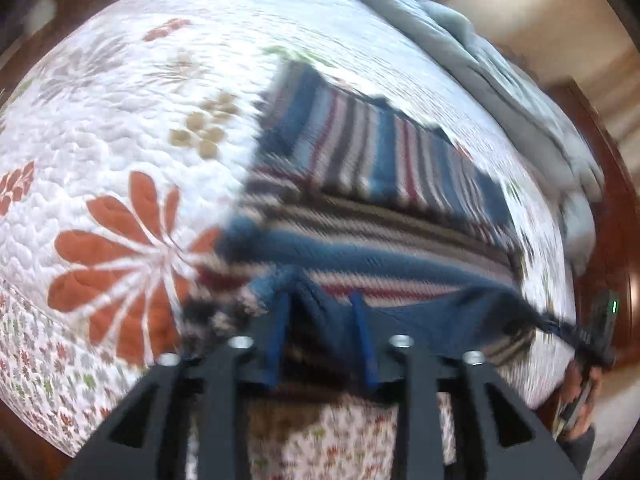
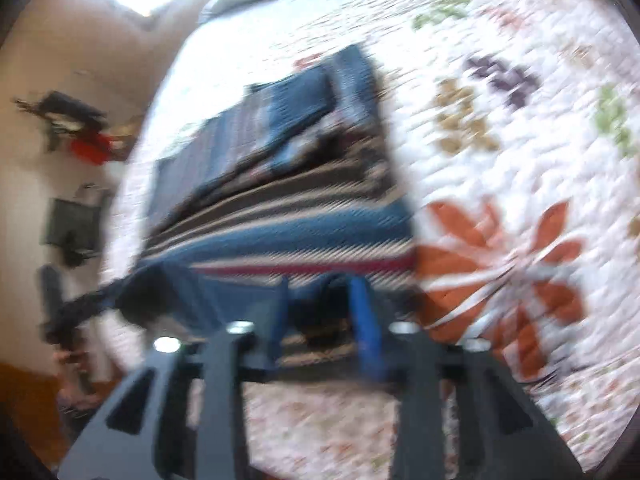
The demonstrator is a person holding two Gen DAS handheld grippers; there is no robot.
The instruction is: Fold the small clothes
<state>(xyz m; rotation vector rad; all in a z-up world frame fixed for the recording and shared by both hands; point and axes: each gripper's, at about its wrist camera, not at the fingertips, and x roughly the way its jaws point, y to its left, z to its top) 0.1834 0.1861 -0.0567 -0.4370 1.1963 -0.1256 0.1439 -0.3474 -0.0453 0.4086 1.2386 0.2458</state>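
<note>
A striped knit garment (image 1: pixel 360 208) in blue, white, red and dark bands lies on the floral quilt; its sleeves are folded in on top. My left gripper (image 1: pixel 322 300) is shut on its near hem and lifts that edge off the quilt. In the right wrist view the same garment (image 2: pixel 280 216) shows, and my right gripper (image 2: pixel 322 292) is shut on the near hem too, holding it raised. The hem hangs stretched between both grippers. The right gripper also shows in the left wrist view (image 1: pixel 600 328) at the far right. Both views are blurred.
The white quilt with orange flowers (image 1: pixel 120 248) covers the bed. A grey-blue blanket (image 1: pixel 500 64) is bunched along the far side. A wooden bed frame (image 1: pixel 616 216) borders the right. Dark and red items hang on the wall (image 2: pixel 80 136) at the left.
</note>
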